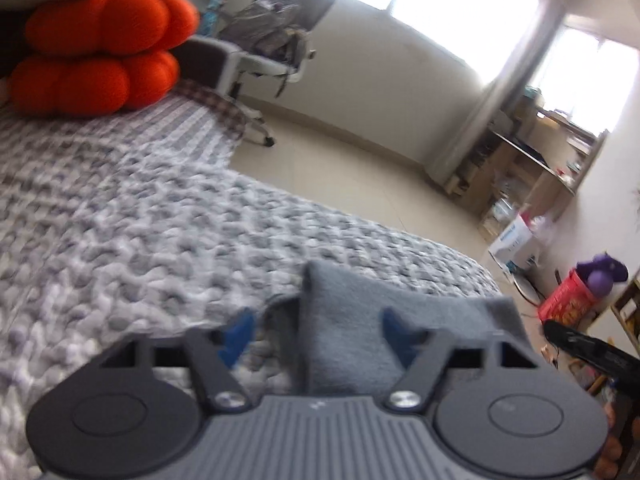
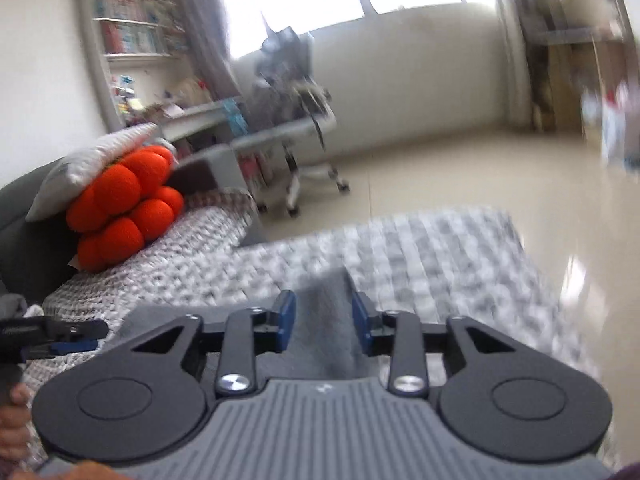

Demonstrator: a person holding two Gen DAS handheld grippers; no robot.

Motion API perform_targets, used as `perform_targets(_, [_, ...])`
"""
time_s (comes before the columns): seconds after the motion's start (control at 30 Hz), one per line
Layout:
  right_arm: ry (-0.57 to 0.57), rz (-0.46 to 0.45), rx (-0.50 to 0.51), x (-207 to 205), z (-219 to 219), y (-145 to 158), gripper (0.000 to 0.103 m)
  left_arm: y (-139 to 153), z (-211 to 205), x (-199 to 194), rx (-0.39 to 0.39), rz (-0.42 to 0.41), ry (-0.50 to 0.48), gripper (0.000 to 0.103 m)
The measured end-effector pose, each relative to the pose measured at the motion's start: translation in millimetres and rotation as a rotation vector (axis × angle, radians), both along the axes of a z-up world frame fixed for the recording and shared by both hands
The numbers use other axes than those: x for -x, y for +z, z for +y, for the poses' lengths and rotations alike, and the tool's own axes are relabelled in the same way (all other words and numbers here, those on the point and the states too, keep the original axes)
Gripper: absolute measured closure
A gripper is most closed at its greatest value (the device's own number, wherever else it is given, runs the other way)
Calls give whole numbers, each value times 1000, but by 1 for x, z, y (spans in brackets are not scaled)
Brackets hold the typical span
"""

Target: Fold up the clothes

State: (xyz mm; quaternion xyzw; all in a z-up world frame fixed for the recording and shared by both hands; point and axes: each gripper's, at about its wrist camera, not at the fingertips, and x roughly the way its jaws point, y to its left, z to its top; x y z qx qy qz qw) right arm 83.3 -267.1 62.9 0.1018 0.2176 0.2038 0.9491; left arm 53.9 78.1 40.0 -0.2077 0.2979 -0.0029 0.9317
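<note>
A grey garment lies on a knitted grey-and-white bed cover. In the left wrist view, a folded ridge of it rises between the blue fingertips of my left gripper. The jaws stand wide apart and open, with the cloth against the right-hand finger. In the right wrist view, my right gripper has its blue pads close together with a fold of the grey garment filling the gap. The other gripper shows at the far left, held by a hand.
Orange lobed cushions and a white pillow sit at the bed's far end. An office chair piled with items stands on the tiled floor beyond the bed edge. Shelves and a red box line the right wall.
</note>
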Motion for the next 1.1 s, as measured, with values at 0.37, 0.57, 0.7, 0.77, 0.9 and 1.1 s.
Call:
perform_targets(0.37, [269,9,108,2,76,-21,55,-10,23,47,12,-40,-101,66])
perform_targets(0.57, [282,60,210,-11,95,-40,54,-19,4,38,-114,-26,-267,65])
perform_targets(0.7, [290,83,184,-16,91,-40,55,-21,-1,38,-182,-55,-332,63])
perform_targets(0.77, [291,78,186,-15,92,-41,55,-21,2,40,-170,-88,-334,61])
perform_targets(0.9, [285,71,185,-10,91,-41,54,-26,-1,39,-176,-120,-356,61])
perform_targets(1.1, [276,66,182,-7,91,-41,54,-27,-10,32,-227,-133,-415,73])
